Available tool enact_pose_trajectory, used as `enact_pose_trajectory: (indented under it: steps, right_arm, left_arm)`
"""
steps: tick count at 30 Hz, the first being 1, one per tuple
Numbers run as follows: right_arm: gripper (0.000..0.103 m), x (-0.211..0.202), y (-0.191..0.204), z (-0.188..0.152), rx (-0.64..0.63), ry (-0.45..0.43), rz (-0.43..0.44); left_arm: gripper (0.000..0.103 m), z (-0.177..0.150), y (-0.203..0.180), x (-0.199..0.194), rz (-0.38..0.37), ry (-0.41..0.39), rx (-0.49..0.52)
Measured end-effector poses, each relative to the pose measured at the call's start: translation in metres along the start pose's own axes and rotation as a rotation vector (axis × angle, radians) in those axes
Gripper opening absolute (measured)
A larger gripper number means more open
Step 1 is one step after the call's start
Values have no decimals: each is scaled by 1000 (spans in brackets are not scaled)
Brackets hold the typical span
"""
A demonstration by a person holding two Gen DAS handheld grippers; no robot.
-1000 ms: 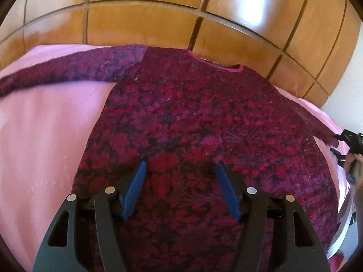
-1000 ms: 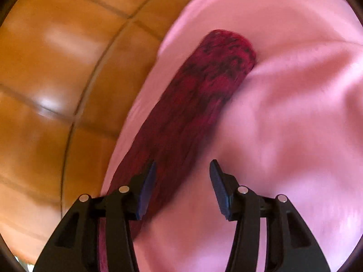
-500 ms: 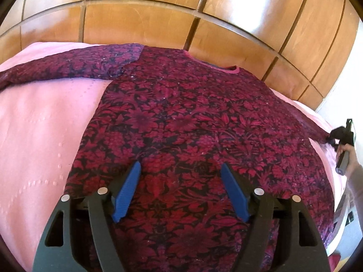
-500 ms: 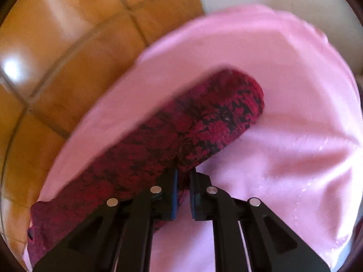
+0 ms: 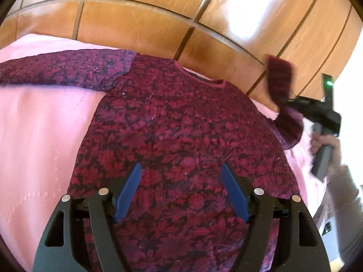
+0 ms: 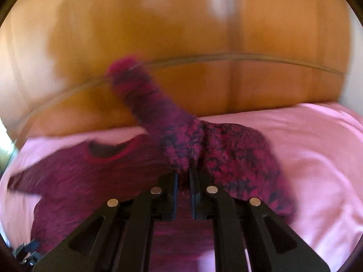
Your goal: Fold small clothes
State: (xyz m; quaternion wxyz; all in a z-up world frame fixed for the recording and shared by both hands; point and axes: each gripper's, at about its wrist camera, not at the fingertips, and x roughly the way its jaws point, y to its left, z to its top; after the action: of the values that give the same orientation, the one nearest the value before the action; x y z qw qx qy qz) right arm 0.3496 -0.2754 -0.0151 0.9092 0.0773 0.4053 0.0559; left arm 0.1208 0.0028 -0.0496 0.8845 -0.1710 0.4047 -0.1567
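A dark red flowered sweater (image 5: 181,136) lies flat on the pink bed cover (image 5: 40,136), neck toward the wooden headboard. My left gripper (image 5: 181,192) hovers open over its lower body, blue pads apart with nothing pinched. The left sleeve (image 5: 56,70) stretches out flat. My right gripper (image 6: 183,170) is shut on the right sleeve (image 6: 181,140), lifted off the bed; the cuff (image 6: 122,72) flaps up against the headboard. In the left wrist view the right gripper (image 5: 288,99) holds that raised sleeve (image 5: 279,79) at the far right.
A glossy wooden headboard (image 5: 158,18) runs along the far edge of the bed. A hand and grey sleeve (image 5: 335,158) hold the right gripper's handle at the bed's right edge. Pink cover (image 6: 306,147) lies bare beside the sweater.
My right gripper closed on the right sleeve, then lifted it off the bed and swung it toward the sweater's body. My left gripper stayed over the hem, its pads a little wider apart.
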Motion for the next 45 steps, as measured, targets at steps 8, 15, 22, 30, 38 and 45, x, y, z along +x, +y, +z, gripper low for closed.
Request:
enact_pose_trajectory:
  steps: [8, 15, 22, 30, 38, 45]
  right_arm:
    - [33, 65, 121, -41, -187, 154, 180]
    - [63, -2, 75, -59, -88, 84, 263]
    - [70, -61, -41, -80, 180, 28, 193]
    - [58, -54, -110, -81, 471, 7, 223]
    - [48, -53, -98, -59, 460, -27, 334]
    - [41, 10, -53, -60, 289, 160, 210]
  left_arm:
    - [63, 35, 1, 6, -128, 13, -90]
    - [63, 76, 4, 40, -154, 38, -153]
    - [63, 110, 5, 97, -121, 109, -237]
    - [11, 130, -15, 138, -41, 165, -191]
    - [10, 139, 12, 83, -8, 18, -171]
    - [10, 131, 42, 74, 116, -18, -185]
